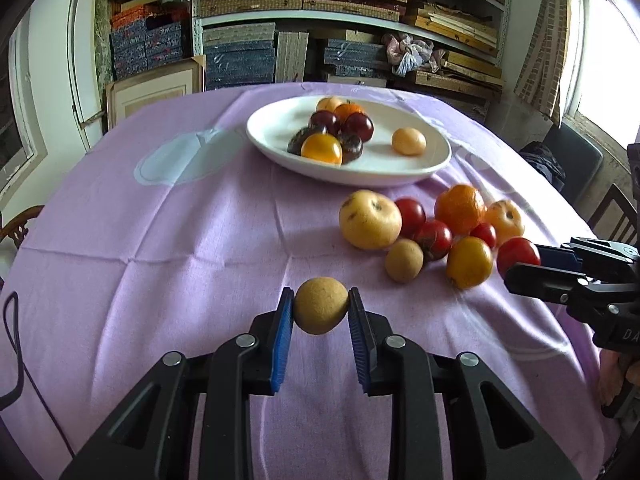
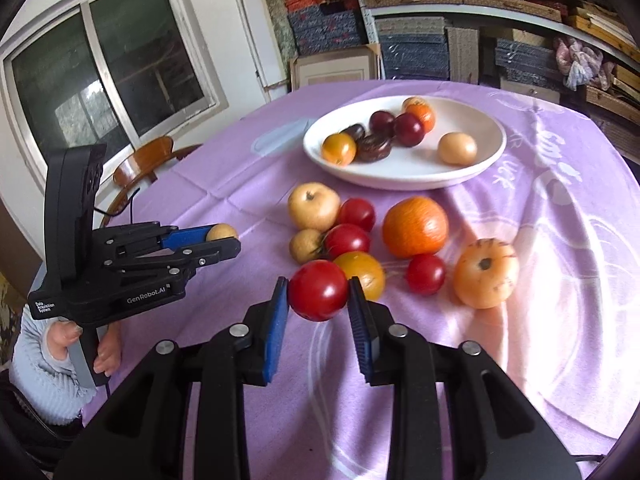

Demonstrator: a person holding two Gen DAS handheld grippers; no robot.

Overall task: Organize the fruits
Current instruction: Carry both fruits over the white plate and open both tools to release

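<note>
My left gripper point(image 1: 321, 300) is shut on a small tan round fruit point(image 1: 321, 311), held above the purple cloth. It also shows at the left of the right wrist view point(image 2: 226, 240). My right gripper point(image 2: 318, 290) is shut on a red tomato point(image 2: 318, 290); in the left wrist view it shows at the right point(image 1: 520, 264) with the tomato point(image 1: 517, 255). A white oval plate point(image 1: 436, 160) holds several fruits. A loose pile lies in front of it, with a pale apple point(image 1: 370, 219) and an orange point(image 1: 459, 209).
The table wears a purple cloth point(image 1: 180, 240). Shelves stacked with boxes point(image 1: 304, 0) stand behind it. A wooden chair point(image 2: 148, 160) stands at the table's left, under a window point(image 2: 100, 64). A black cable point(image 1: 16, 352) lies at the left edge.
</note>
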